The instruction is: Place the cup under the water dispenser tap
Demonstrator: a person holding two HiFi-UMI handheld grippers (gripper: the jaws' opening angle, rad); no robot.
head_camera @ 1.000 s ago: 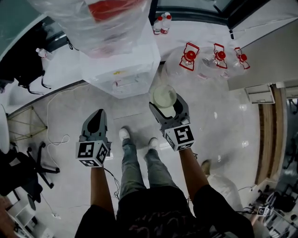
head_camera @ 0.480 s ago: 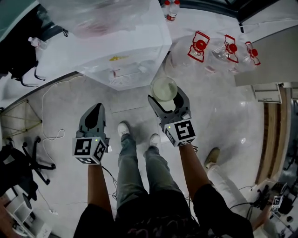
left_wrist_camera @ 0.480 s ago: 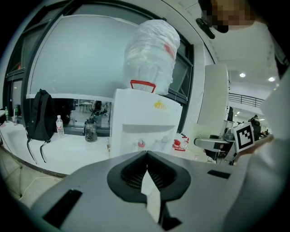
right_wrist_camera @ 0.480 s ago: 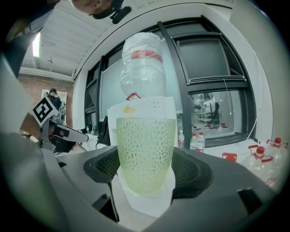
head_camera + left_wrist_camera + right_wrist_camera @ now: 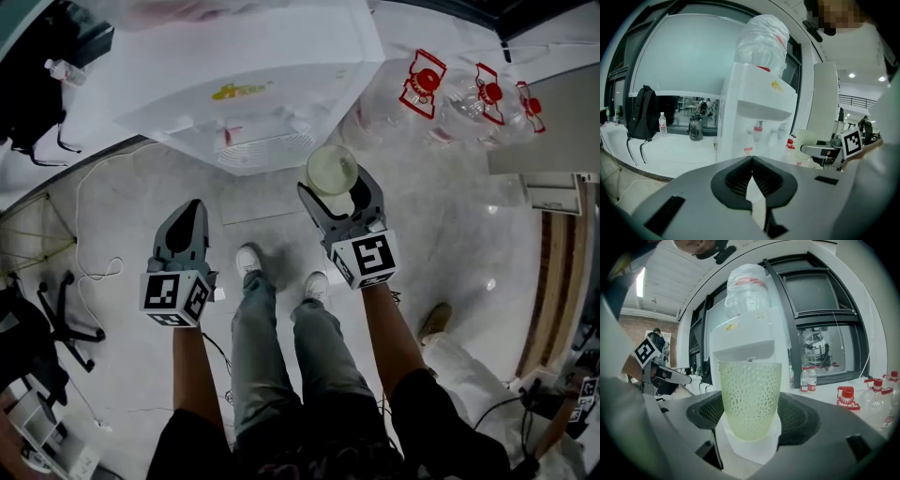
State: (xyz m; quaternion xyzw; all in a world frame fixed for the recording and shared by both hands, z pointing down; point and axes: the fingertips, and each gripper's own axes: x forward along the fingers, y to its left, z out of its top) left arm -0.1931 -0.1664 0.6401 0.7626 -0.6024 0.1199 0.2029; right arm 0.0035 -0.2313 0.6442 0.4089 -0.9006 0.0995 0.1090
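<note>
A pale green textured cup [image 5: 750,397] stands upright between the jaws of my right gripper [image 5: 751,420], which is shut on it; the same cup [image 5: 332,171] shows from above in the head view, just in front of the white water dispenser [image 5: 253,84]. The dispenser [image 5: 745,345] fills the space behind the cup, its taps hidden there. In the left gripper view the dispenser [image 5: 754,117] shows a red tap [image 5: 759,126] and a pale tap [image 5: 780,130]. My left gripper [image 5: 185,230] hangs to the left with its jaws shut and nothing in them.
Several large water jugs with red caps [image 5: 424,82] stand on the floor right of the dispenser. A black backpack [image 5: 641,112] and a small bottle [image 5: 662,124] sit on the ledge at left. A cable [image 5: 89,234] lies on the floor.
Both grippers and the cup have moved closer to the dispenser, which now looms larger in the head view. Their states are unchanged.
</note>
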